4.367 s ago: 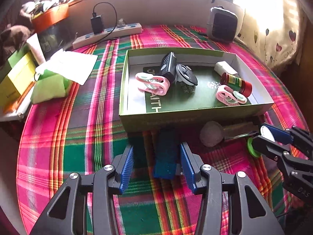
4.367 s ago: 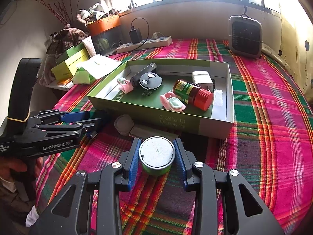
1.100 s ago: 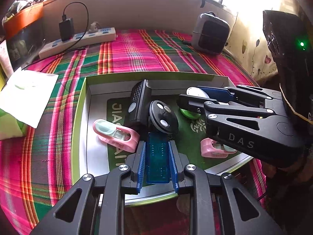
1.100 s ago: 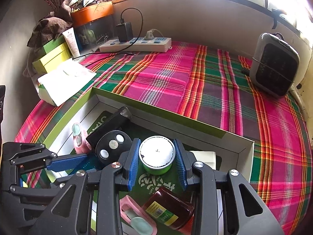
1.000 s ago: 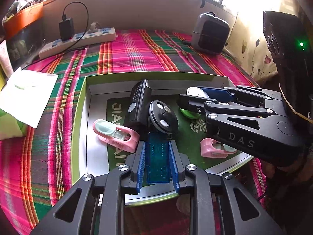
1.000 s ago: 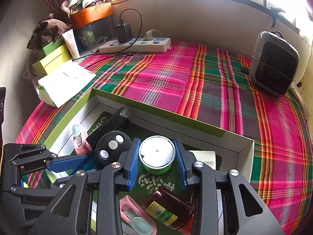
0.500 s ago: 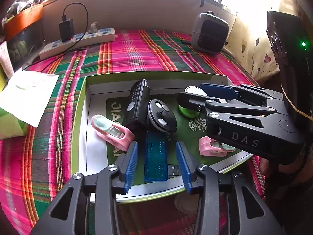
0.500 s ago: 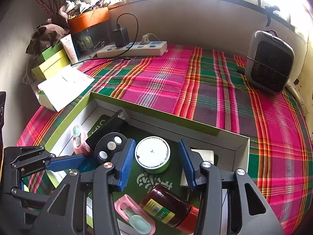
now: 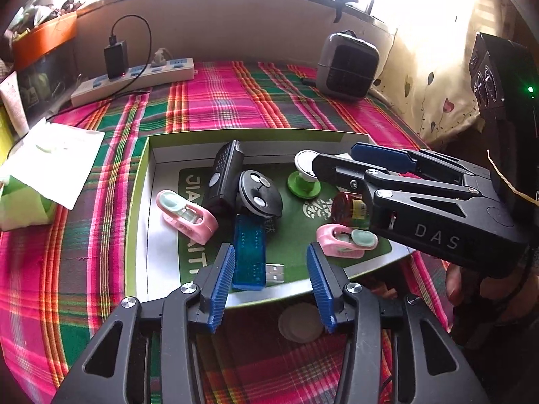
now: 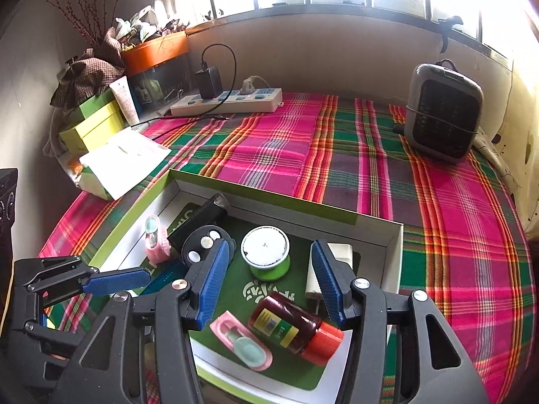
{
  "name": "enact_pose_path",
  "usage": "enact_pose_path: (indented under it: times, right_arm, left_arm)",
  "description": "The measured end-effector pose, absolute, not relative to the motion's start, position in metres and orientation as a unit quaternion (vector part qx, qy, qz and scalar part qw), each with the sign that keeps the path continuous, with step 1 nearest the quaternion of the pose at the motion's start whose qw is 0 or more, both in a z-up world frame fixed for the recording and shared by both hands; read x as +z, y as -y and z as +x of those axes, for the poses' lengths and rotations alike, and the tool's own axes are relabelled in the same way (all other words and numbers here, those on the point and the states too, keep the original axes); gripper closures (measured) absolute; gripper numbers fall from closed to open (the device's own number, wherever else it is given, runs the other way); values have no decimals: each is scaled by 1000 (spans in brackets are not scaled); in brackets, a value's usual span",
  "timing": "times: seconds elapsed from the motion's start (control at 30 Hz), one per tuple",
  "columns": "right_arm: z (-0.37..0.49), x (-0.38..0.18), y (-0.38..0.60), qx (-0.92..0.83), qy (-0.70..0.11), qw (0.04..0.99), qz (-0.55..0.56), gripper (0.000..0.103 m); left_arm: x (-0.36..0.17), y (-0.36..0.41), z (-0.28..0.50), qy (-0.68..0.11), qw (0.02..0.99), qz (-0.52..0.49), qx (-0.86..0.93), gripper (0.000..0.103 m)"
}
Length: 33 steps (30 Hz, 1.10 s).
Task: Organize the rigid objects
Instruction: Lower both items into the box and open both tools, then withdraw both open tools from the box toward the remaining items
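Both of my grippers are hovering over the green-rimmed box [image 9: 136, 202] lying on the plaid-covered desk [image 10: 303, 155].

My left gripper [image 9: 267, 274] is standing spread, its jaws having just been opening; the blue USB stick [image 9: 249, 252] is lying between them on the box floor, touched by neither pad. My right gripper [image 10: 269, 282] is likewise standing spread, jaws having just been opening, with the green white-lidded jar [image 10: 267, 252] sitting upright between and just beyond the pads, apart from both.

Writing: the right gripper's body is showing "DAS" in the left view. The box's green liner is carrying large white letters, partly covered, reading "JIA" and "AIT", with Chinese characters beside a round emblem. The red-capped bottle [image 10: 296, 328], lying on its side, is bearing a yellow-and-green label too small for me to read.

The left view alone is showing a pale round disc [image 9: 299, 323] on the desk outside the box's near wall, and fingers of my right hand [image 9: 471, 286] under the right gripper. The right view alone is showing a white block [image 10: 337, 262] behind my right pad, the bottle's red cap and the yellow-green cartons [image 10: 91, 124] by the wall. Both views are showing two pink clips, a black remote, a black round two-button fob, a power strip and a grey heater.
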State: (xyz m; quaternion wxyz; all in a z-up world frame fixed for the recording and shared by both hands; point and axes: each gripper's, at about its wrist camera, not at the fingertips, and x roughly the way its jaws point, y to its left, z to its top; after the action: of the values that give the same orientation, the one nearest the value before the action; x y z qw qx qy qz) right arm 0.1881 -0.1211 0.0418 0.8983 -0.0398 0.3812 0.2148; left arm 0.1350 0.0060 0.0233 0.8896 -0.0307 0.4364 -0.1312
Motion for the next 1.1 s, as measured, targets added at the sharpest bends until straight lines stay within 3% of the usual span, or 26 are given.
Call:
enact_pose_path:
  times: [0.6, 1.1]
  right_arm:
    - [116, 61, 159, 203, -341, 917, -39, 50]
    - [85, 14, 144, 254, -394, 879, -82, 50]
  left_arm:
    - [38, -30, 82, -407, 902, -61, -131, 59]
    - [17, -41, 60, -428, 888, -88, -145, 59]
